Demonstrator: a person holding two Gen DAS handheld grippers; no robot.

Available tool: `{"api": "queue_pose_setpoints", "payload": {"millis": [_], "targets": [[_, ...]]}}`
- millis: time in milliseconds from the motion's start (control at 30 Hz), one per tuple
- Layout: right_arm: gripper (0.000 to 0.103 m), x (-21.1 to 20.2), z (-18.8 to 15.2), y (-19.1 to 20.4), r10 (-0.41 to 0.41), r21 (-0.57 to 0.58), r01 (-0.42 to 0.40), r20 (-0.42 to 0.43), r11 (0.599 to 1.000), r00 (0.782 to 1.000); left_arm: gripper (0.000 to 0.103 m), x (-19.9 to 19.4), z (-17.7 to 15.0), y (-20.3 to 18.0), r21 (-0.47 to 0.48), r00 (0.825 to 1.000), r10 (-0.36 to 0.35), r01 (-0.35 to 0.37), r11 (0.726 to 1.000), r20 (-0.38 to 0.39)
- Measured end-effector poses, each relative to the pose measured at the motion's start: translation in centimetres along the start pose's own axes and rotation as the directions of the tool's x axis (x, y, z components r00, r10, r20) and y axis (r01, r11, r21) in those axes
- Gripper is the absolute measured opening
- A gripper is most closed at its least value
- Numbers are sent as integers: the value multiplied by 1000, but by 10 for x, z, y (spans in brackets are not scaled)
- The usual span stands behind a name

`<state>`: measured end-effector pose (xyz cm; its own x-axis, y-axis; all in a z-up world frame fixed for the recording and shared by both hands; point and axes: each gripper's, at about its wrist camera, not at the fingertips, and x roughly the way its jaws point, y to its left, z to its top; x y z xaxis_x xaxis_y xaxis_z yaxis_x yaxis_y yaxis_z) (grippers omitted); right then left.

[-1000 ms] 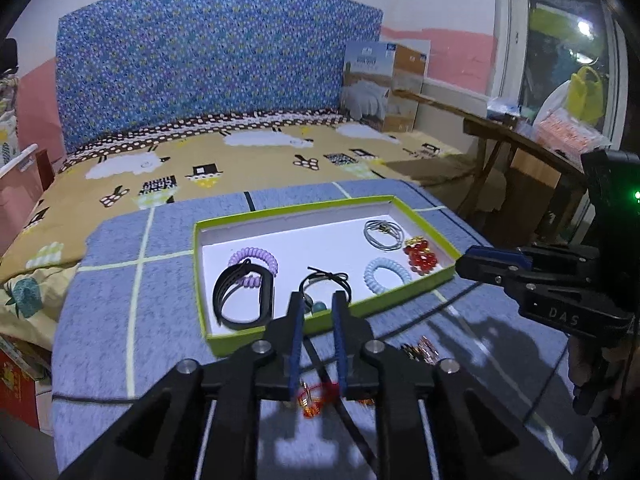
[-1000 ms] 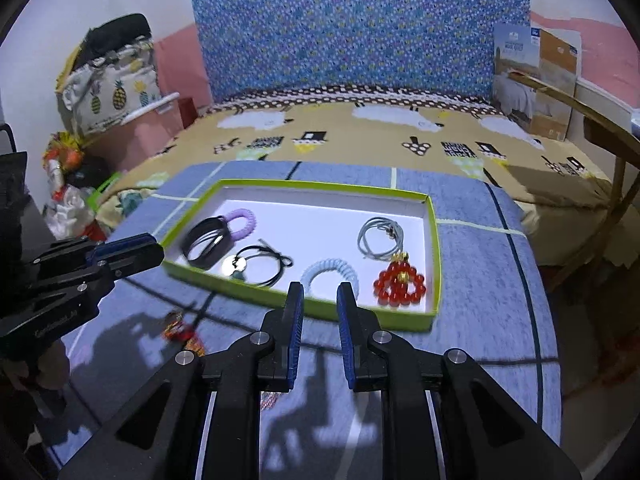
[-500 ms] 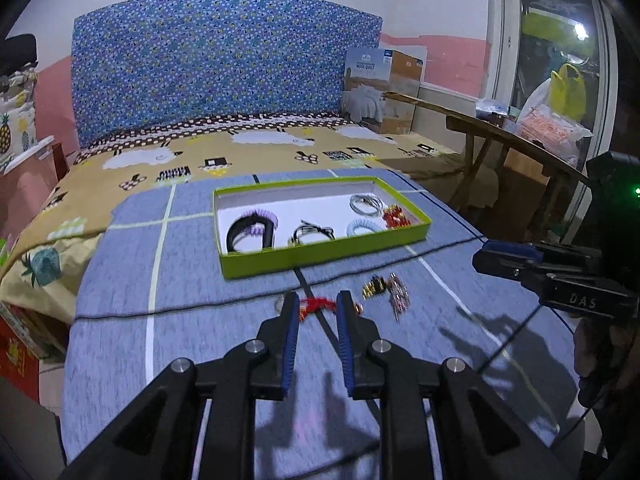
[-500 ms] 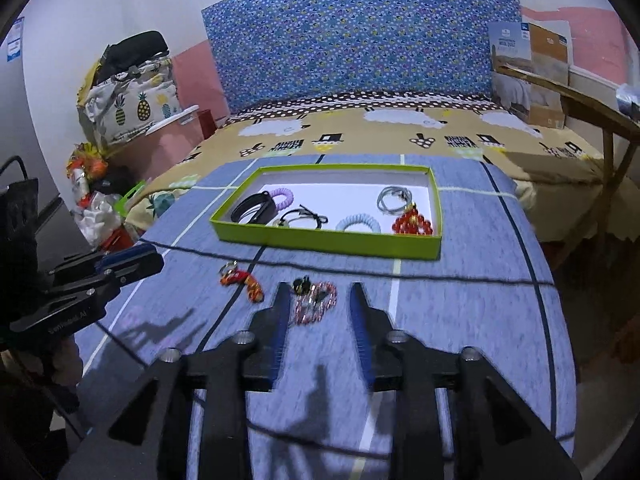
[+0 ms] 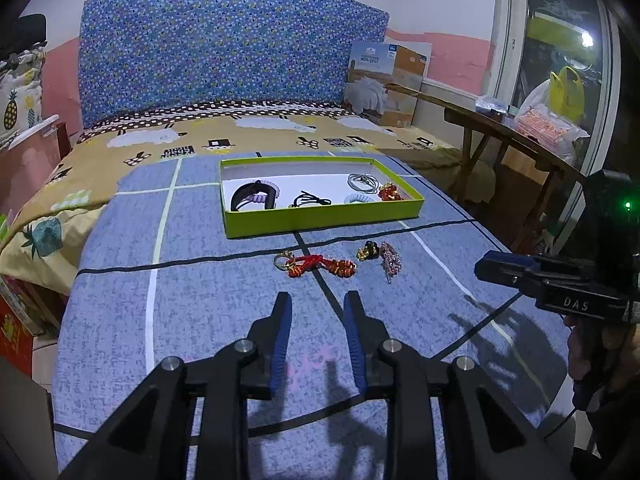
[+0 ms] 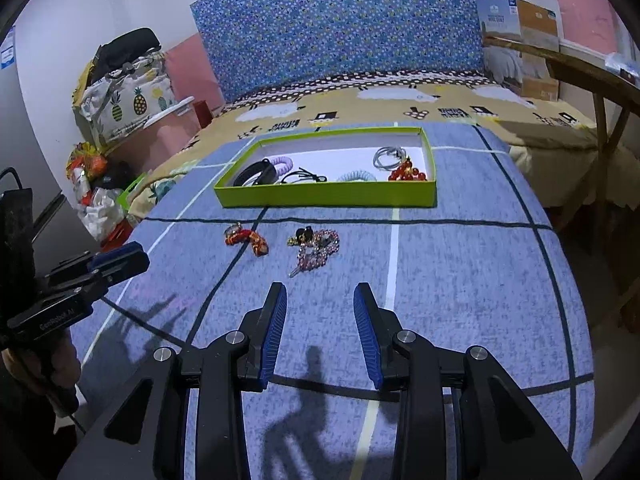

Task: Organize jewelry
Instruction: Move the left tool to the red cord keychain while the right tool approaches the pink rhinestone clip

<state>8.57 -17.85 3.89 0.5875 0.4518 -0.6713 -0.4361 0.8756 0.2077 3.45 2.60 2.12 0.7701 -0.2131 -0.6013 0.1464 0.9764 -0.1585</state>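
Lying in the green tray [image 5: 320,222], at twelve o'clock, hair ties [image 5: 362,182], a black band [image 5: 250,196] and red beads [image 5: 390,192] are seen; three trinkets [image 6: 314,250] are left outside. Both the left gripper [image 5: 316,334] and right gripper [image 6: 320,328] are held open, empty.

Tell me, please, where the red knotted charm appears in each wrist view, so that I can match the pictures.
Left wrist: red charm lies on the blue cloth, centre, just ahead of the open fingers.
Right wrist: red charm lies left of centre, beyond the fingers.
Shared landmark: the green tray, just behind the charm in both.
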Motion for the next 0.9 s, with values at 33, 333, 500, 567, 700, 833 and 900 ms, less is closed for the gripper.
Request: {"api": "queue_pose_setpoints", "payload": {"millis": [33,333,500,567,700,833,900], "targets": [[36,1,0,1,0,-2,0,-2,1000,1000,28,0,0,-1,1,1000,-2,2,1000,0],[36,9,2,4,-1,0,1,-16,1000,1000,29,7,2,-3,1,1000,-21,21,1000,-12],[36,17,5,3,-5,12,6,-25,1000,1000,29,13,4,-1,-15,999,-24,24,1000,-22],[36,20,7,3,-4,16,4,-28,1000,1000,29,15,6,-1,-23,999,-22,22,1000,-25],[36,27,9,4,0,19,1,-35,1000,999,32,17,7,0,-24,1000,-19,18,1000,-24],[36,37,14,6,0,25,1,-43,1000,999,33,21,11,-2,-19,1000,-19,18,1000,-24],[36,42,17,7,-2,24,3,-48,1000,999,35,24,12,-2,-17,1000,-16,16,1000,-27]]}}
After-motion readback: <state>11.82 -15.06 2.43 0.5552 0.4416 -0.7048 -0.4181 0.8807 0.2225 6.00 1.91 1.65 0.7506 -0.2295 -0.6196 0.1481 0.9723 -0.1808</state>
